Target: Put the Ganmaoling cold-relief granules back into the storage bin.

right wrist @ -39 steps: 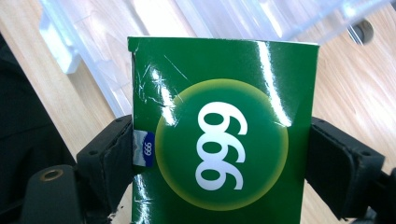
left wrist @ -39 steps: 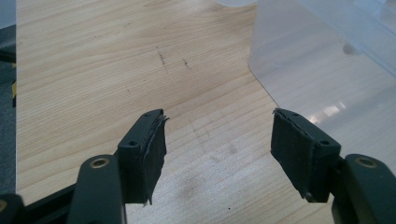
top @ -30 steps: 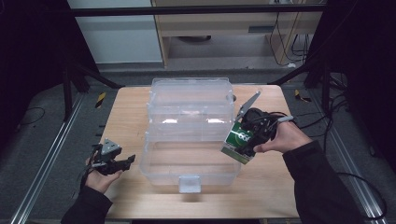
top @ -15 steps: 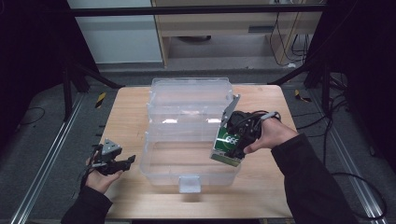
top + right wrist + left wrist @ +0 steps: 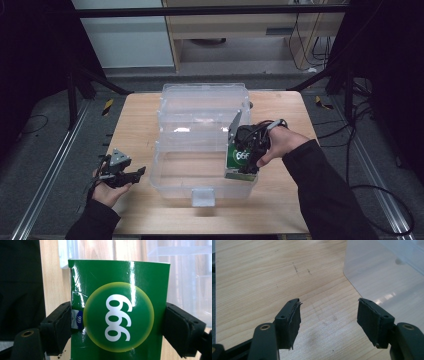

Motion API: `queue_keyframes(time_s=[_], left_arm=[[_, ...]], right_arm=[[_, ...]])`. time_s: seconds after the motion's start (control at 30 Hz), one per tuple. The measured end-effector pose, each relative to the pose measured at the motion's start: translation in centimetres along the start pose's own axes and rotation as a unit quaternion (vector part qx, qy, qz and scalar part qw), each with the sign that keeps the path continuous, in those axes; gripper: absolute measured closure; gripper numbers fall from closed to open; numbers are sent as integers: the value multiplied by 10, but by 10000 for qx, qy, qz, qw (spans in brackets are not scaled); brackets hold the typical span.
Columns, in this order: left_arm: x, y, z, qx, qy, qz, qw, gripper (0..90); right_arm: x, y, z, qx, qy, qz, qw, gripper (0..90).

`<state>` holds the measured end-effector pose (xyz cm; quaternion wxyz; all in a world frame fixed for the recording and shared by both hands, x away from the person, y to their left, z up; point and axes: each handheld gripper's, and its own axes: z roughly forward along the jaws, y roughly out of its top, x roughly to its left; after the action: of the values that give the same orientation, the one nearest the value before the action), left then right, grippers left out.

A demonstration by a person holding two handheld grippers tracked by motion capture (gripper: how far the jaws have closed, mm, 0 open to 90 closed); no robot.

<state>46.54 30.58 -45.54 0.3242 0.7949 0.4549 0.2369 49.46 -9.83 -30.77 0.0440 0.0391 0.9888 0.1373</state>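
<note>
The right hand-held gripper (image 5: 246, 161) pinches a green "999" box (image 5: 119, 310) above the clear plastic bin's (image 5: 172, 175) 3 o'clock rim, not yet set inside, while the left hand-held gripper (image 5: 329, 322) rests spread, empty, on the tabletop (image 5: 135, 120).

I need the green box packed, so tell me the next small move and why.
Probably lower it and release: the right hand-held gripper grips the green cardboard box with the white 999 logo by its sides, over the right end of the clear plastic bin. The left hand-held gripper sits open on the wooden table.
</note>
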Motion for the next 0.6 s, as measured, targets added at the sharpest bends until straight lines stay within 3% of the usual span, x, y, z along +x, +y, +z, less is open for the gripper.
queue_keyframes(time_s=[0.43, 0.6], left_arm=[[0, 0, 1, 4, -16, 12, 10000, 345], [0, -1, 1, 7, -15, 8, 10000, 345]], right_arm=[[1, 3, 16, 184, -51, -488, 9986, 173], [2, 4, 20, 275, -61, -535, 9982, 173]])
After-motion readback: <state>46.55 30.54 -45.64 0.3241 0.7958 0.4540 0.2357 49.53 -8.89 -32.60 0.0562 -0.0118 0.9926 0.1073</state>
